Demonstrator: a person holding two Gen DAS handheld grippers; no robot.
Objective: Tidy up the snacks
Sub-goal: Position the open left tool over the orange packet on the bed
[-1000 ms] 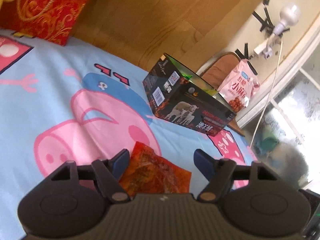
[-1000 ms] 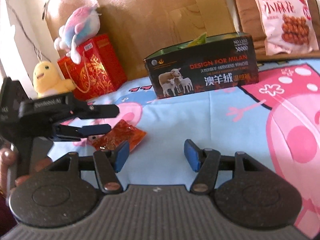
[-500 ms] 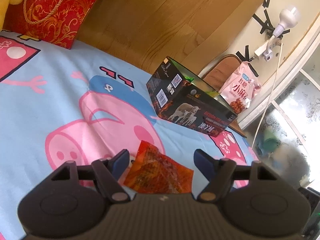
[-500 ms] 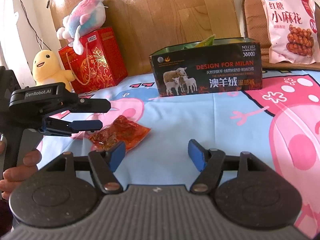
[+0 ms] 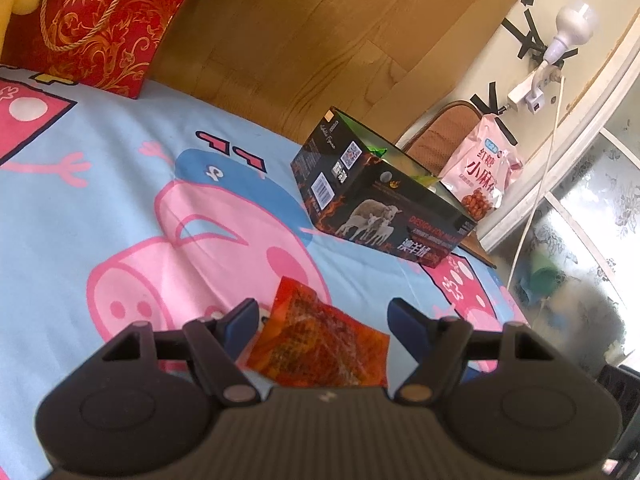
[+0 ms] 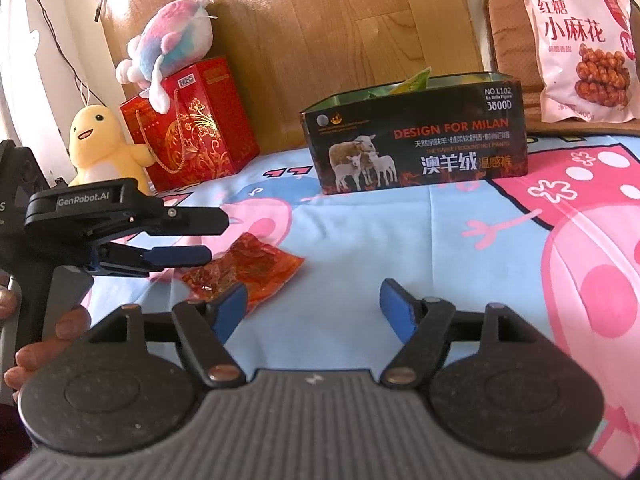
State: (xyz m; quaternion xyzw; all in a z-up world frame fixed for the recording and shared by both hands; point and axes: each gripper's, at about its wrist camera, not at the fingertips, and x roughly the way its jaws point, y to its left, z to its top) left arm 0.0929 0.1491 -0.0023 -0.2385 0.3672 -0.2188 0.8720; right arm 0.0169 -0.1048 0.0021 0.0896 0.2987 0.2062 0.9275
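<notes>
Both sets of jaws stand spread apart, gripping nothing. At far left, the left gripper, marked "GenRobot.AI", hangs just over the red snack packet lying flat on the pig-print sheet. The right gripper hovers nearby. Farther back stands an open box reading "DESIGN FOR MILAN", then a pink snack bag printed "小麻花".

Both views are brightly lit by daylight, entering in the left wrist view through the frosted window, which is washed out and blurred. Sunlit patches are thrown across the wooden headboard. Straight edges are bent by fisheye distortion, and corners are darkened. Fine print stays slightly soft.
</notes>
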